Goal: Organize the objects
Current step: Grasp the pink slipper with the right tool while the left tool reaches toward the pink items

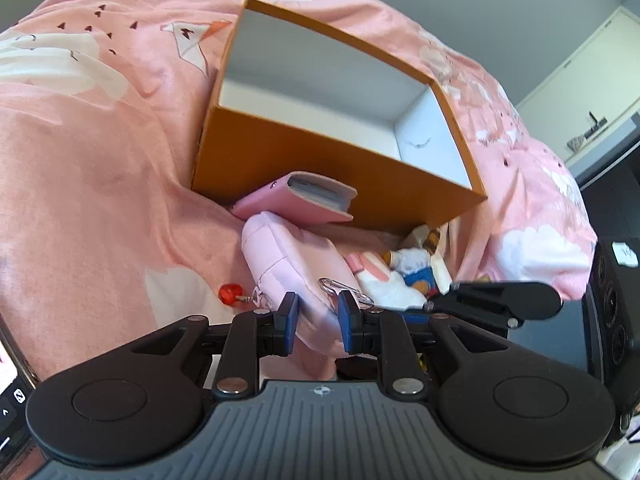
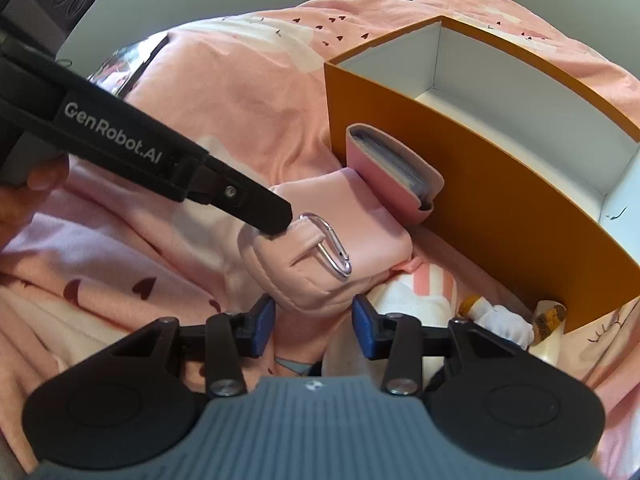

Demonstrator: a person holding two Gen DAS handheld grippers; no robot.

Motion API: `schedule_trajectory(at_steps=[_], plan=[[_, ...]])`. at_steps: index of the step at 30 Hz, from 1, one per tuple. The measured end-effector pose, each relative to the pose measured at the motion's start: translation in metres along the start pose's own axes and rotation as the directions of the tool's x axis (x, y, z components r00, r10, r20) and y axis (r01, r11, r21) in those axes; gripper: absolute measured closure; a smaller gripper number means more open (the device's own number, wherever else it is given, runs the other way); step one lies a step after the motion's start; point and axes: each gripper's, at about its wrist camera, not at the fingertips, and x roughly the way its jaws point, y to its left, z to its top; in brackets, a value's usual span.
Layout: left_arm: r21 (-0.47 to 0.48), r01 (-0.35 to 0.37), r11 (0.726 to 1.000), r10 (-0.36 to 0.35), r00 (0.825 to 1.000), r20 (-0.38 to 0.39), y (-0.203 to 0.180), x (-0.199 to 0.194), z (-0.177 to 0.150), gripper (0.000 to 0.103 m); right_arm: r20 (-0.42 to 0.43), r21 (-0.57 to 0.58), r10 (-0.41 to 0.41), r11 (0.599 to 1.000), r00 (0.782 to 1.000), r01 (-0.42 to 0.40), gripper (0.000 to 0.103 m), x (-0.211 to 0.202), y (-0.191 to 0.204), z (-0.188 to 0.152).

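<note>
Between the left hand-held gripper (image 1: 318,316) pads sits the pink pouch (image 1: 296,268), clamped; the right hand-held gripper (image 2: 314,328) stands parted around its corner. Ahead lies the orange box (image 1: 320,148).

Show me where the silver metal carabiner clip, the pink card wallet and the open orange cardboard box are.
Silver metal carabiner clip (image 2: 334,254): right wrist view, on its lower bar.
Pink card wallet (image 2: 394,170): right wrist view, on the open edge showing the cards.
Open orange cardboard box (image 1: 312,152): left wrist view, on the near outer wall.
</note>
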Motion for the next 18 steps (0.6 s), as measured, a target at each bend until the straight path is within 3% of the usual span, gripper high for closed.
schedule_trajectory(at_steps=[1,4,9,11,14,18], plan=[[-0.005,0.001,1.0,-0.001,1.0,0.013,0.0,-0.002,0.001,0.079,0.013,-0.004,0.006,1.0,1.0,-0.006,0.073,-0.002,0.001,0.0],[0.01,-0.004,1.0,0.003,0.998,0.063,-0.003,-0.011,0.004,0.079,0.054,-0.033,-0.028,0.999,0.998,0.03,0.08,-0.008,0.007,-0.001],[0.075,-0.02,0.997,0.01,0.991,0.135,-0.014,-0.029,0.008,0.059,0.137,0.016,-0.041,0.999,0.99,0.039,0.089,-0.026,-0.001,0.005],[0.12,-0.03,0.992,0.013,0.99,0.139,-0.018,-0.033,0.009,0.05,0.166,0.068,-0.018,0.998,0.986,0.007,0.091,-0.037,-0.01,0.009],[0.187,-0.07,0.98,0.046,0.991,0.13,-0.022,-0.03,0.007,0.047,0.188,0.179,0.043,0.981,0.981,-0.077,0.093,-0.049,-0.029,0.015],[0.224,-0.104,0.969,0.097,0.994,0.042,-0.018,-0.005,-0.001,0.046,0.143,0.252,0.026,0.966,0.989,-0.062,0.093,-0.032,-0.043,0.016]])
